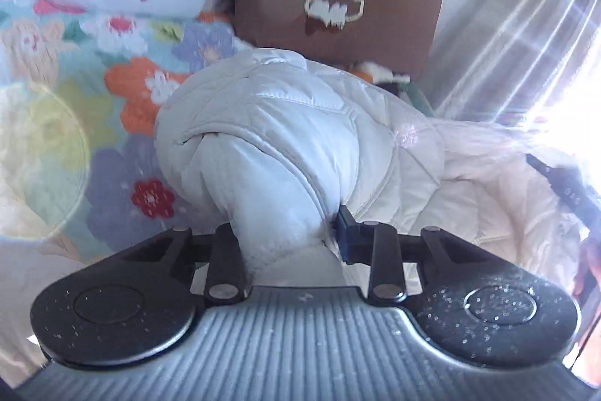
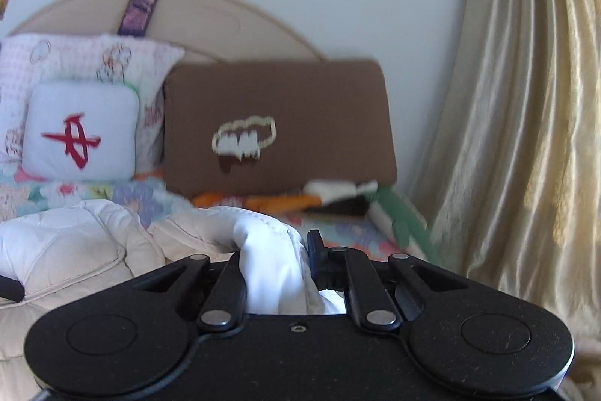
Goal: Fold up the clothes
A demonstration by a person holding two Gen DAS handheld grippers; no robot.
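Observation:
A white quilted jacket (image 1: 300,123) is bunched up over the flowered bedspread (image 1: 112,108). My left gripper (image 1: 289,235) is shut on a thick fold of the jacket and holds it lifted. In the right wrist view the same jacket (image 2: 75,250) lies at the lower left. My right gripper (image 2: 278,258) is shut on another white fold of it. The fabric hides the fingertips of both grippers. A dark part of the other gripper (image 1: 559,183) shows at the right edge of the left wrist view.
At the head of the bed stand a brown cushion (image 2: 278,130), a white cushion with a red sign (image 2: 80,134) and a patterned pillow (image 2: 86,59). Folded orange, white and green items (image 2: 338,198) lie below the brown cushion. A beige curtain (image 2: 526,138) hangs at the right.

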